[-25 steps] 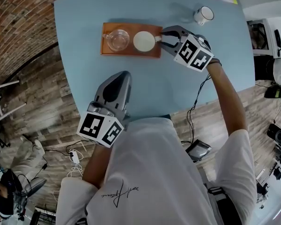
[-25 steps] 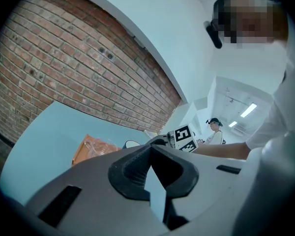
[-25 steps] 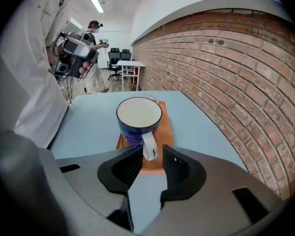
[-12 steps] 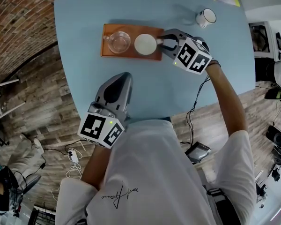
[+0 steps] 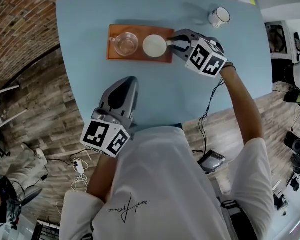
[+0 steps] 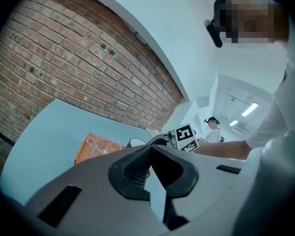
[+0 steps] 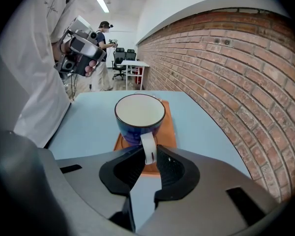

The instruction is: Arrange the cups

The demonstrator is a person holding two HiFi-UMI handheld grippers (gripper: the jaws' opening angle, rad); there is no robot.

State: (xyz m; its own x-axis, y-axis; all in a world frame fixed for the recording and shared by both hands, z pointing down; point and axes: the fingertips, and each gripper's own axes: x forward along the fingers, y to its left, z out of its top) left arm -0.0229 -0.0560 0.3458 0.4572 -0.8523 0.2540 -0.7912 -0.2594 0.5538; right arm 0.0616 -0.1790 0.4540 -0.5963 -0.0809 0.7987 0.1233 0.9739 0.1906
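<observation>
Handle of the blue cup is pinched in my right claw, seating it on the tray. Left claw idles shut, empty.

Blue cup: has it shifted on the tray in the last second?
No. The blue cup stays on the orange tray's right half, beside the glass cup.

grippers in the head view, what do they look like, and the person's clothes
The left claw and right claw are grey tapered shells with black ribbed pads. Each carries a white cube with black square markers. The person wears a white short-sleeved T-shirt.
</observation>
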